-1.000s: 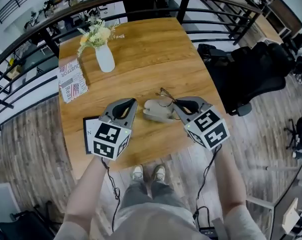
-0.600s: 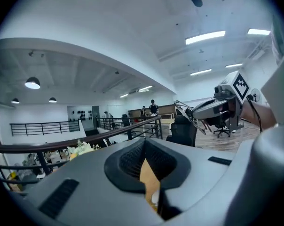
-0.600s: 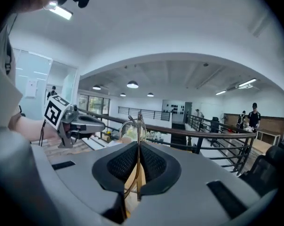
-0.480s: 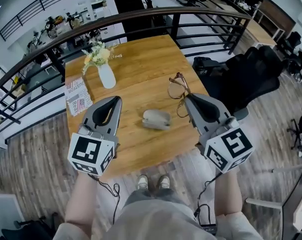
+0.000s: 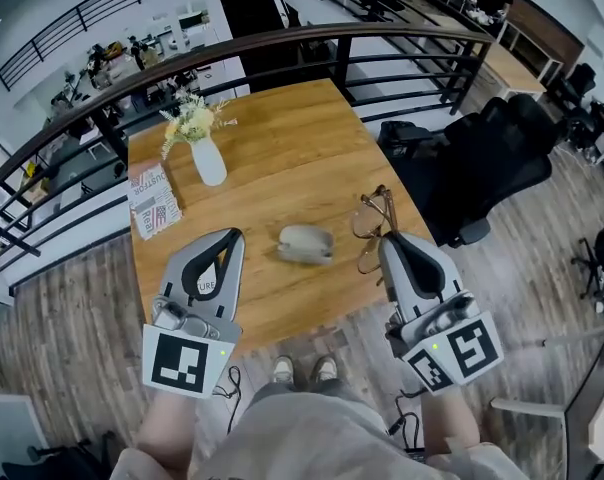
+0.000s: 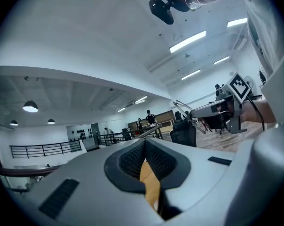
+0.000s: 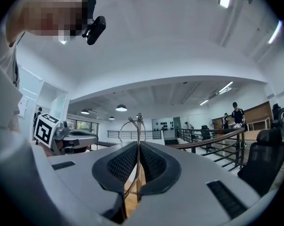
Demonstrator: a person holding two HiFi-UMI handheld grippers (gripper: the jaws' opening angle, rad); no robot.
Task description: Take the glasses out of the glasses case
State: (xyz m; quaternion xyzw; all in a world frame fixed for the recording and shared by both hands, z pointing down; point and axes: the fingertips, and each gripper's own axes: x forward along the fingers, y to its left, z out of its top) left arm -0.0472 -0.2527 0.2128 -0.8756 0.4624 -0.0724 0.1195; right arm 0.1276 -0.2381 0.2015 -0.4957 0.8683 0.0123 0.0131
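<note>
The glasses (image 5: 373,226) are out of the case, pinched in the right gripper (image 5: 390,240), which is held up in the air over the right edge of the wooden bench (image 5: 282,148). In the right gripper view its fingers (image 7: 123,161) are pressed together on the thin frame (image 7: 138,124), which stands edge-on and upright between the pads and rises above their tips, with one lens ring curving off to the left. From the head view the glasses' long axis runs roughly away from the person, along the bench's right edge, with one lens beyond the fingertips and the other just beside them on the left. The left gripper (image 5: 230,236) is raised over the near left part of the bench; in its own view the fingers (image 6: 130,159) meet at the tips with nothing between them, and only the wood shows through the gap lower down. The grey glasses case (image 5: 304,245) lies on the bench between the two grippers and a little beyond them, its long axis running left to right across the picture, apart from both; whether it is open I cannot tell. Farther back on the left stand a white vase of flowers (image 5: 208,158) and, near it, a printed booklet (image 5: 153,199). A black chair (image 5: 482,163) sits off the bench's right side.
</note>
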